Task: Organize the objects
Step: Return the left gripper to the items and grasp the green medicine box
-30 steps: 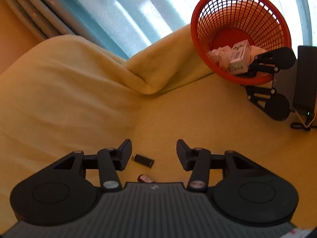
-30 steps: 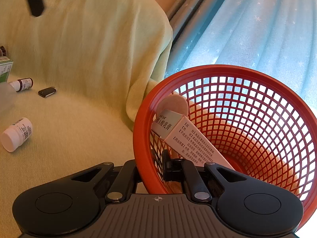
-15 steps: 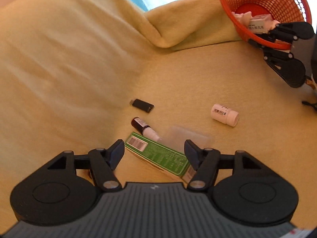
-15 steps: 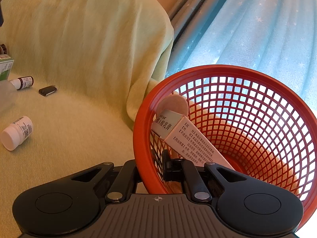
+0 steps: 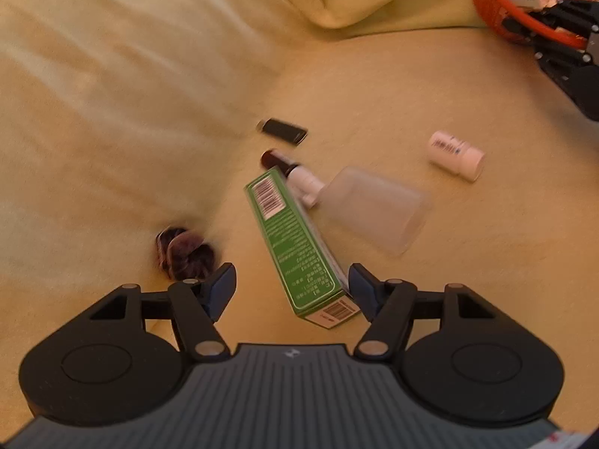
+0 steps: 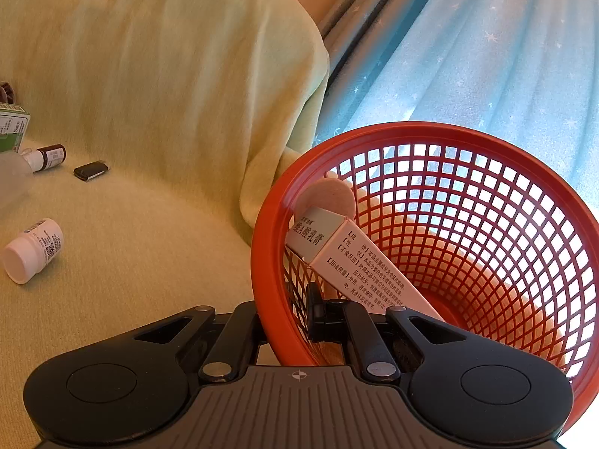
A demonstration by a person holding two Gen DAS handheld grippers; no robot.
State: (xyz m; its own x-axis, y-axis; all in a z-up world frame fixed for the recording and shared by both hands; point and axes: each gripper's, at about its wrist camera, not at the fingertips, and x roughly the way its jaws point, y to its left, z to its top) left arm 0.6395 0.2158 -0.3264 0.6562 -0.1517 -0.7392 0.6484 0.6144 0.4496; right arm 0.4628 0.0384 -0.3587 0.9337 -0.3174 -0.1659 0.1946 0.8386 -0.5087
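Right gripper [image 6: 288,321] jaws clamped on the red basket [image 6: 561,202] rim; white carton [image 6: 359,258] already inside. Left gripper [image 5: 292,288] jaws just opened wide, nothing gripped, green box [image 5: 295,243] between them. Remaining on the blanket: brown vial [image 5: 288,168], white bottle [image 5: 455,155], black stick [image 5: 282,131], clear cup [image 5: 374,209].

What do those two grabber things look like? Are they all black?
Mostly black. The left gripper has two angled black fingers with bluish pads, hinged with silver pins on big round black discs. Behind them sits a grey ribbed body with a small white logo. The right gripper has the same build, with a small crosshair mark on its grey body. No hand or sleeve shows.
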